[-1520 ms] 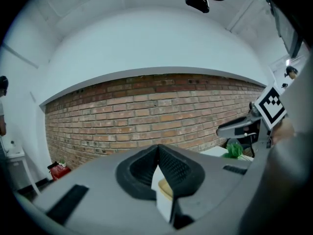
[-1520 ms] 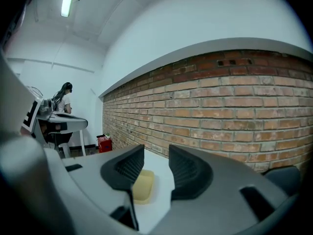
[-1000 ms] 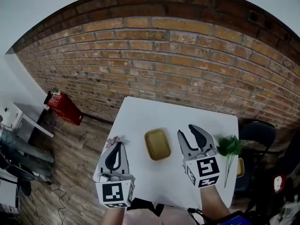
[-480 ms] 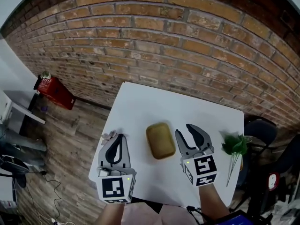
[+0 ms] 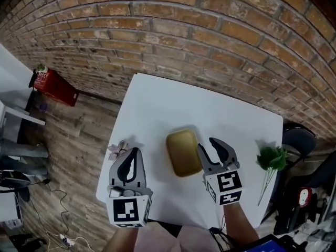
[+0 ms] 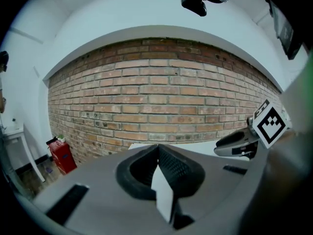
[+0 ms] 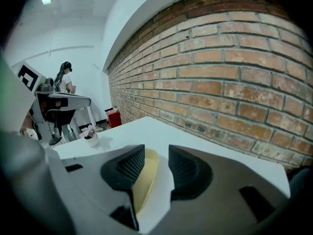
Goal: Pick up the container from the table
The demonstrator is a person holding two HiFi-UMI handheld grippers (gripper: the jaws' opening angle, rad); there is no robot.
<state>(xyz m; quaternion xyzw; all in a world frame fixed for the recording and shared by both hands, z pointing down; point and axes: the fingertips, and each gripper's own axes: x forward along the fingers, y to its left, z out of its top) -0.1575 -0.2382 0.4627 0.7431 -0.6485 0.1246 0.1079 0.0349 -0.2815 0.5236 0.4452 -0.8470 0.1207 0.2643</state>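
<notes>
Taking the container by its near rim

My right gripper [image 5: 207, 145] stands with its jaws wide apart, and nothing is pressed between them yet. My left gripper [image 5: 134, 151] has its jaws closed together on nothing, and it hangs over the left part of the table [image 5: 157, 104].

The container [image 5: 182, 152] lies in the middle of the white table, just beside my right gripper. In the right gripper view its long rim is already between my two ribbed pads [image 7: 128, 166].

It is a shallow rectangular tray with rounded corners, of a dull mustard colour, with a thin wall and a matt surface. I judge it to be light and a little flexible, so a hard squeeze could bend it. The best hold is on the raised rim of the long side, one pad inside and one outside. The smooth table may let it slide away.
</notes>
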